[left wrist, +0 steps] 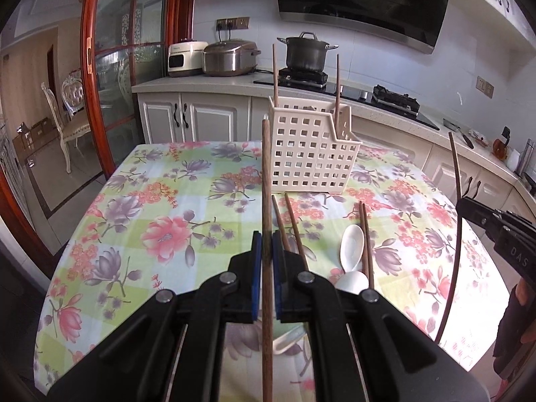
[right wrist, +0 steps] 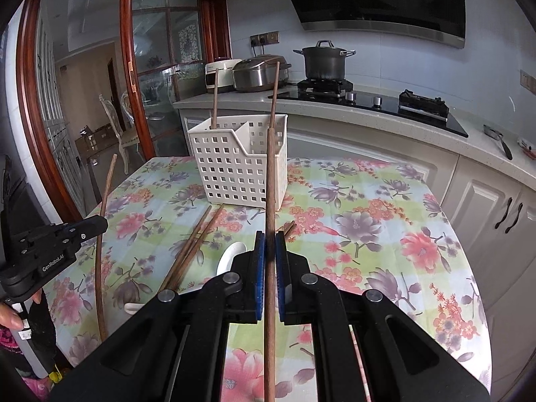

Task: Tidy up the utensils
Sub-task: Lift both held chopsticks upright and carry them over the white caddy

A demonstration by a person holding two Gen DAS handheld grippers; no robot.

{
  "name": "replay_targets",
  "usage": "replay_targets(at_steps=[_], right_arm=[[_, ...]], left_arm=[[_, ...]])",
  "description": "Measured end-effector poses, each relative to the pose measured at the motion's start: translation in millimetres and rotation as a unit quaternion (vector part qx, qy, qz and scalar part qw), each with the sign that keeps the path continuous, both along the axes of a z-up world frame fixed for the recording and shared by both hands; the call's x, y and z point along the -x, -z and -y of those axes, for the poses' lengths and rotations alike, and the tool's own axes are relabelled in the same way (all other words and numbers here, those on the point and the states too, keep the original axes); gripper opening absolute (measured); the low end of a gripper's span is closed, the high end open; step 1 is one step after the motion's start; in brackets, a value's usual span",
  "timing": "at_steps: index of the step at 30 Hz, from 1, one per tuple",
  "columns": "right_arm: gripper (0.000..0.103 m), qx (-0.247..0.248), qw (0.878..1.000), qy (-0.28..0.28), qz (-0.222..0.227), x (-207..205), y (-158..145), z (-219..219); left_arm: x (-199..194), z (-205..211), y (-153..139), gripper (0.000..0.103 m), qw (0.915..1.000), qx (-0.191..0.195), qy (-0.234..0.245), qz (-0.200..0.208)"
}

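A cream perforated utensil basket (left wrist: pixel 311 154) (right wrist: pixel 241 164) stands on the floral tablecloth (left wrist: pixel 150 201) with two wooden chopsticks (left wrist: pixel 274 73) upright in it. My left gripper (left wrist: pixel 267 251) is shut on a wooden chopstick (left wrist: pixel 266 174), held upright above the table in front of the basket. My right gripper (right wrist: pixel 270 251) is shut on another wooden chopstick (right wrist: pixel 270 174), also upright. Each gripper shows at the edge of the other's view: the right (left wrist: pixel 495 224) and the left (right wrist: pixel 67 234). Several chopsticks (left wrist: pixel 291 224) (right wrist: pixel 194 244) and white spoons (left wrist: pixel 351 244) (right wrist: pixel 231 258) lie on the cloth.
Behind the table runs a kitchen counter (left wrist: pixel 201 80) with rice cookers (left wrist: pixel 231 57), a pot (left wrist: pixel 306 52) on a gas hob and a knife (right wrist: pixel 502 144). A glass sliding door (left wrist: pixel 110 67) and a chair (left wrist: pixel 63 127) stand at the left.
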State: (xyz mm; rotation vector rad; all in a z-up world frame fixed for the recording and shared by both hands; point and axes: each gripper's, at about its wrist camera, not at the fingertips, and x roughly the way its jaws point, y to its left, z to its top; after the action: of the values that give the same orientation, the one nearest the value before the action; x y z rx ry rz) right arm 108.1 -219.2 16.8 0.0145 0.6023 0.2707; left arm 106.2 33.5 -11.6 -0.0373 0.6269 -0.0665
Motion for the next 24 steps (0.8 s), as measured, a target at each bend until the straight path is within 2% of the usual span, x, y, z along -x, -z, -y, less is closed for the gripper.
replay_targets(at_steps=[12,24], right_arm=[[0.006,0.009,0.999,-0.002,0.031,35.2,-14.4,6.6],[0.006,0.007,0.999,-0.009,0.050,45.7,-25.5,3.8]], left_arm=[[41.0,4.8,-9.0,0.006,0.9988,-0.003,-0.005,0.048],[57.2,3.9,-25.6,0.006,0.9962,-0.003,-0.010,0.086]])
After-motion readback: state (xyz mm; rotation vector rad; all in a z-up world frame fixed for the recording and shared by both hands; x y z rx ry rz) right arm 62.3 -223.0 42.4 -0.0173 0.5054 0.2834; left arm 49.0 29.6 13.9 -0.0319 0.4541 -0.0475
